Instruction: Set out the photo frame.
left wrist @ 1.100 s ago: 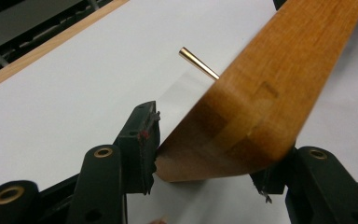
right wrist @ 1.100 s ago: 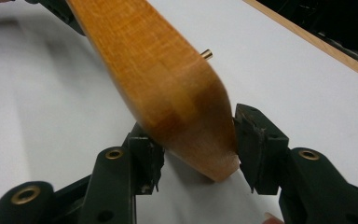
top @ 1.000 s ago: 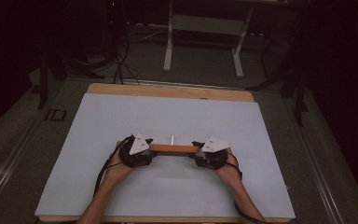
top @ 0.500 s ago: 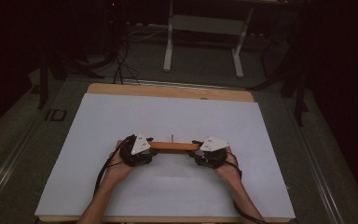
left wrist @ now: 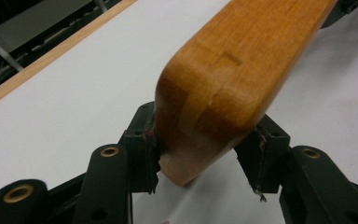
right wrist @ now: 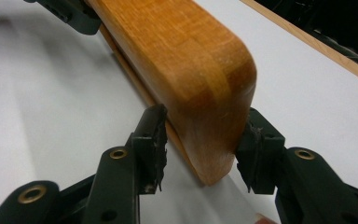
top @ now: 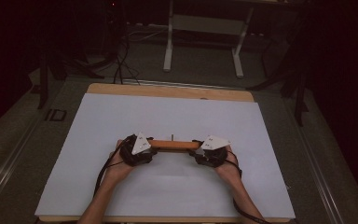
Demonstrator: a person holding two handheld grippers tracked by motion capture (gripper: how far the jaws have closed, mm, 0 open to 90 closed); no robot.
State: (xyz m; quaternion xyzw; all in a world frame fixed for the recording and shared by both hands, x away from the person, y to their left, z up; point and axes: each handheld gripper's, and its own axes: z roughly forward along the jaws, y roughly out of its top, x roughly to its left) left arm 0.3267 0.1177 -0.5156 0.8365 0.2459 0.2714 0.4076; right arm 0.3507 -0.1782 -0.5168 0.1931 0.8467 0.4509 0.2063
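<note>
**Wooden bar clamped at both ends above the bench**

In the high view, the left hand-held gripper (top: 139,150) is sitting at the left end of a wooden bar (top: 174,145), with the person's left hand (top: 117,164) wrapping it from below. The bar is lying level, left to right, over the near middle of the white bench (top: 168,116). A thin dark pin (top: 172,137) is standing up from the middle of the bar's top face.

In the left gripper view, the left hand-held gripper (left wrist: 204,154) is closing on the rounded end of the wooden bar (left wrist: 223,79). Both jaws are pressing against the bar's sides, opened only as wide as the bar itself. The bar end is hanging clear of the white surface beneath it.

In the high view, the right hand-held gripper (top: 209,151) is sitting at the bar's right end, with the right hand (top: 226,169) behind it.

In the right gripper view, the right hand-held gripper (right wrist: 200,149) is gripping the other rounded end of the wooden bar (right wrist: 177,60). The right jaw is touching the wood; the left jaw is lying against or just beside it, and the contact is hard to confirm.
</note>
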